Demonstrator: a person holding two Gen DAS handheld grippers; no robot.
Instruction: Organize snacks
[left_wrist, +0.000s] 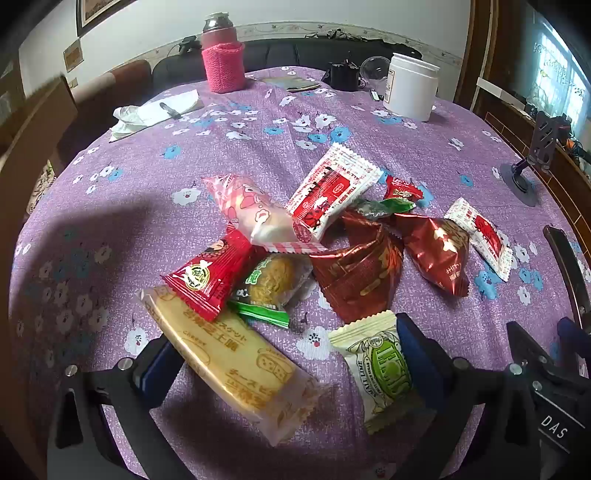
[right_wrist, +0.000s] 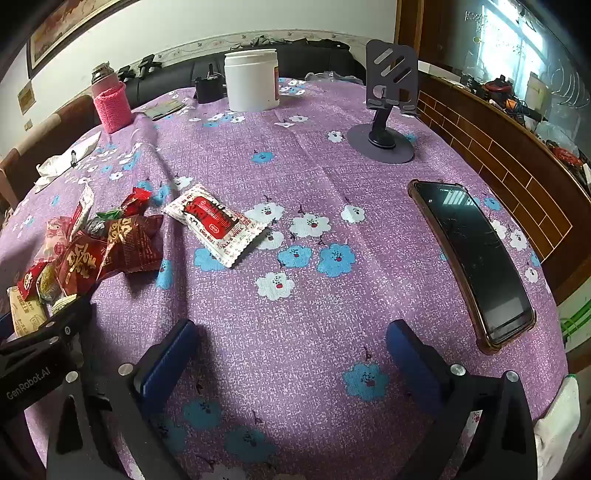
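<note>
Fingers of left gripper (left_wrist: 291, 354) spread wide, cheese biscuit pack (left_wrist: 231, 363) between them, light, crinkly, brittle inside, best pinched across middle; right gripper (right_wrist: 288, 354) open, nothing held

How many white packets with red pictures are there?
2. One white packet leans on top of the snack pile; the other white packet lies flat by itself beside the pile. More could hide underneath.

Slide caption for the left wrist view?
Open left gripper poised over a snack pile, straddling cheese biscuit pack.
</note>
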